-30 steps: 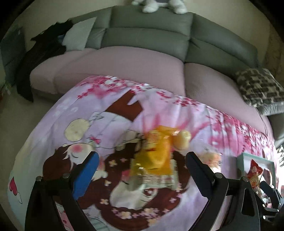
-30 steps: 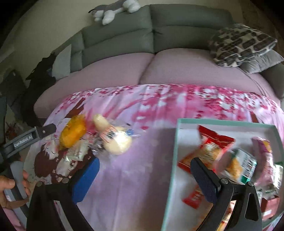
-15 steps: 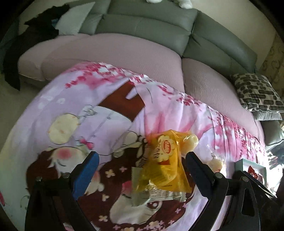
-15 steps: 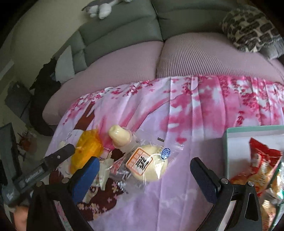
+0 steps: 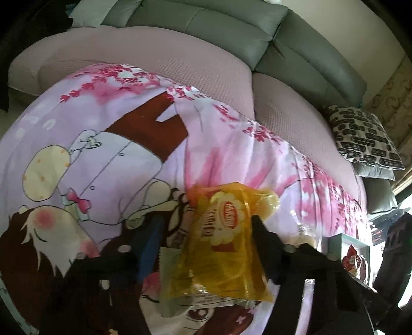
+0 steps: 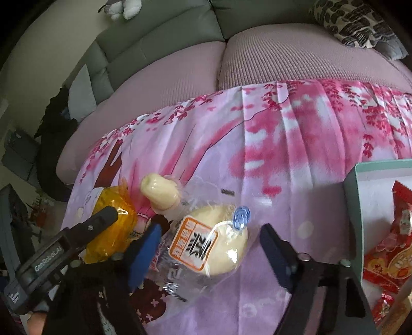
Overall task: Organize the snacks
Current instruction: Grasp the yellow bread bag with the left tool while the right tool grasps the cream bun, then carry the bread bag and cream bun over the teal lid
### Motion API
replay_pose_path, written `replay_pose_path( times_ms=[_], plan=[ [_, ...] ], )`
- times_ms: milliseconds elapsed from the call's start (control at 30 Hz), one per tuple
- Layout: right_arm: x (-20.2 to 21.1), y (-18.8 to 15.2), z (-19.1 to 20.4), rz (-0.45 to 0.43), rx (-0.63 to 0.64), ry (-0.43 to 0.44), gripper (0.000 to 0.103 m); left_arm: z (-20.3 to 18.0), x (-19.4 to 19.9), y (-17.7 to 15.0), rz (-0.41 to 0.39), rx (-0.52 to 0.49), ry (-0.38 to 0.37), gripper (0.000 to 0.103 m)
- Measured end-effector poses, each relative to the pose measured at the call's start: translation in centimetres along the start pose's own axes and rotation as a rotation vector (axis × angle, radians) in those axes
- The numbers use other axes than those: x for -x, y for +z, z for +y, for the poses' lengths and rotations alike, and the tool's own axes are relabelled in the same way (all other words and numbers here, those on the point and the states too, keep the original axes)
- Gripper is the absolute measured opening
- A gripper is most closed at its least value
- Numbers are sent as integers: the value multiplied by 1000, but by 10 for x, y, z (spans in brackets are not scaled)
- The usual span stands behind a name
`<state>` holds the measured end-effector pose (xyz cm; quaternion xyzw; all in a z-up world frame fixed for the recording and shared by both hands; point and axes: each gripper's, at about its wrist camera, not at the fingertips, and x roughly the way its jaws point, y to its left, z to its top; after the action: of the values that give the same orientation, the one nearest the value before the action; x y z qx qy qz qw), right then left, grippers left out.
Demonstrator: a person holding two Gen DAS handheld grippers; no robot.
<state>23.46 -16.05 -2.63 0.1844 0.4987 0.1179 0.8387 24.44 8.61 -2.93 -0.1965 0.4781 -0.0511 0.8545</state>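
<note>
A grey sofa [image 5: 211, 28] with mauve seat covers [image 6: 296, 59] is curving behind a table draped in a pink cartoon-print cloth [image 5: 103, 144]. A black-and-white patterned cushion [image 5: 363, 136] is leaning at the sofa's right end. A plush toy [image 6: 123, 7] is sitting on the backrest, a cream wall [image 5: 360, 28] rising behind.
</note>
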Motion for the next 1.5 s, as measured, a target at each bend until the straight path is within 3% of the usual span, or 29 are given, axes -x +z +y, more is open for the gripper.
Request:
replay_pose_path(
  times_ms=[67,200,333,933,1500],
  plan=[
    [1,-1,1,-3,0,5,67,-3,0,-1,-2,-1,-24,50],
    [6,-3,1,-9,9,14,58,-6,1,-2,-13,-9,-15,46],
    [14,-6,0,-13,16,18,56,-7,8,-3,-34,-2,-3,44],
    [87,-40,-13,-52,16,11,55,-31,72,-28,-109,8,-16,44],
    [160,-84,-60,-100,-67,-37,55,-85,105,-69,-69,-100,-48,44]
  ],
)
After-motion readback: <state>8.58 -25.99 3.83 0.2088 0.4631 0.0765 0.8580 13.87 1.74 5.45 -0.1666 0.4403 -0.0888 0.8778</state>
